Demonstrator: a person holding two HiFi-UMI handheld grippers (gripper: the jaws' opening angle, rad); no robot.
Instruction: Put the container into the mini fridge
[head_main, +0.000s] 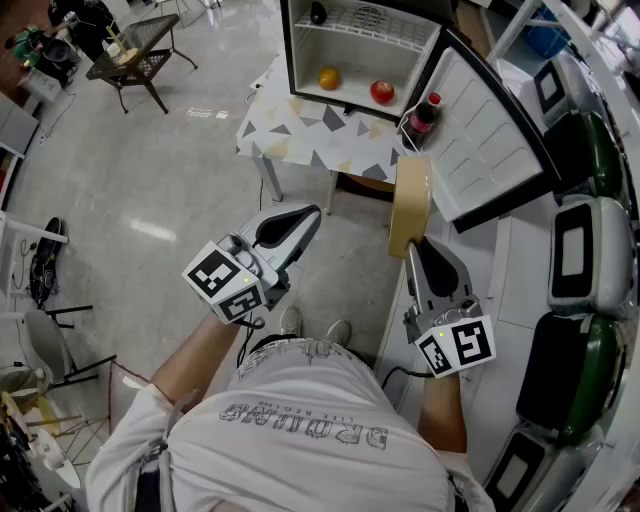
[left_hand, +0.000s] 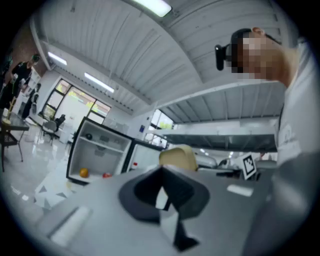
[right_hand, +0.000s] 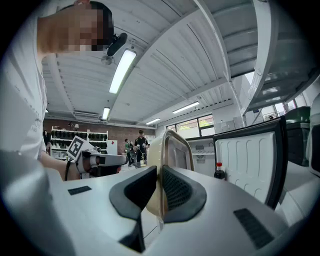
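The container (head_main: 410, 203) is a flat, cream-beige plastic box turned up on edge, clamped by its lower end between the jaws of the right gripper (head_main: 413, 248) and held in the air, below and in front of the open door (head_main: 485, 130). The mini fridge (head_main: 308, 50) is a small black-framed unit with a white interior and a wire shelf. It stands upright on a table (head_main: 300, 135) patterned with triangles, its door swung wide to the right.
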